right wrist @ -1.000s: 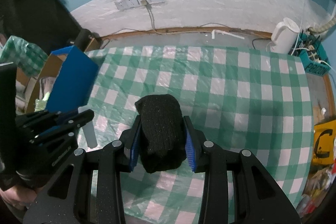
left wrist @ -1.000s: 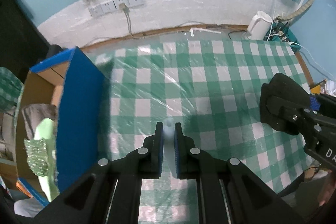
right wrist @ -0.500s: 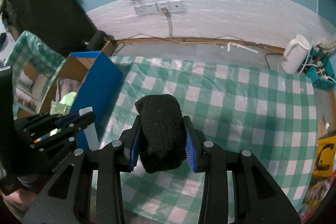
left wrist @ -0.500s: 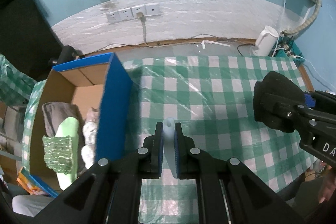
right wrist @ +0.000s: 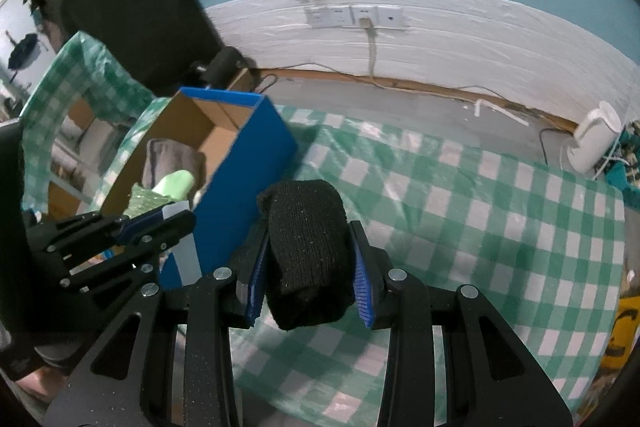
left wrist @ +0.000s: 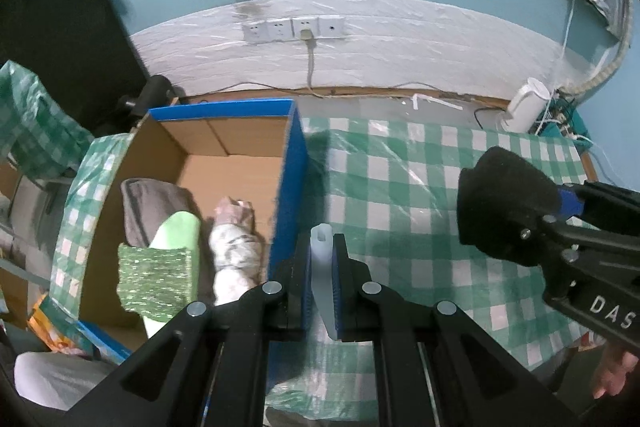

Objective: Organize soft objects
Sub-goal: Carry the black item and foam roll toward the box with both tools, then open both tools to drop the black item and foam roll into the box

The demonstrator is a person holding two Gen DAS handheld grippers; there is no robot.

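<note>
- I see the table [left wrist: 420, 187], covered with a green-and-white checked cloth under clear plastic, filling most of both wrist views.
- I see the cardboard box [left wrist: 288, 179], blue outside and open at the top, standing at the cloth's left edge. Inside it lie a grey cloth [left wrist: 148, 203], a light green sock [left wrist: 180, 231] with a sparkly green cuff, and a pale patterned bundle [left wrist: 236, 251].
- My right gripper [right wrist: 308, 267] is clamped on a rolled black sock [right wrist: 306, 227] — both blue pads press into its sides. The sock is held in the air above the cloth, to the right of the box; in the left wrist view it shows as a dark lump [left wrist: 504, 203] at the gripper's tip.
- My left gripper [left wrist: 322, 267] is closed on a thin white strip [left wrist: 321, 267], which stands upright between the pads and sticks out past them. It hangs just beside the box's blue wall, over the cloth — the strip also shows in the right wrist view [right wrist: 186, 247].
- I see a white kettle [left wrist: 524, 103] on the floor beyond the table's far right corner.
</note>
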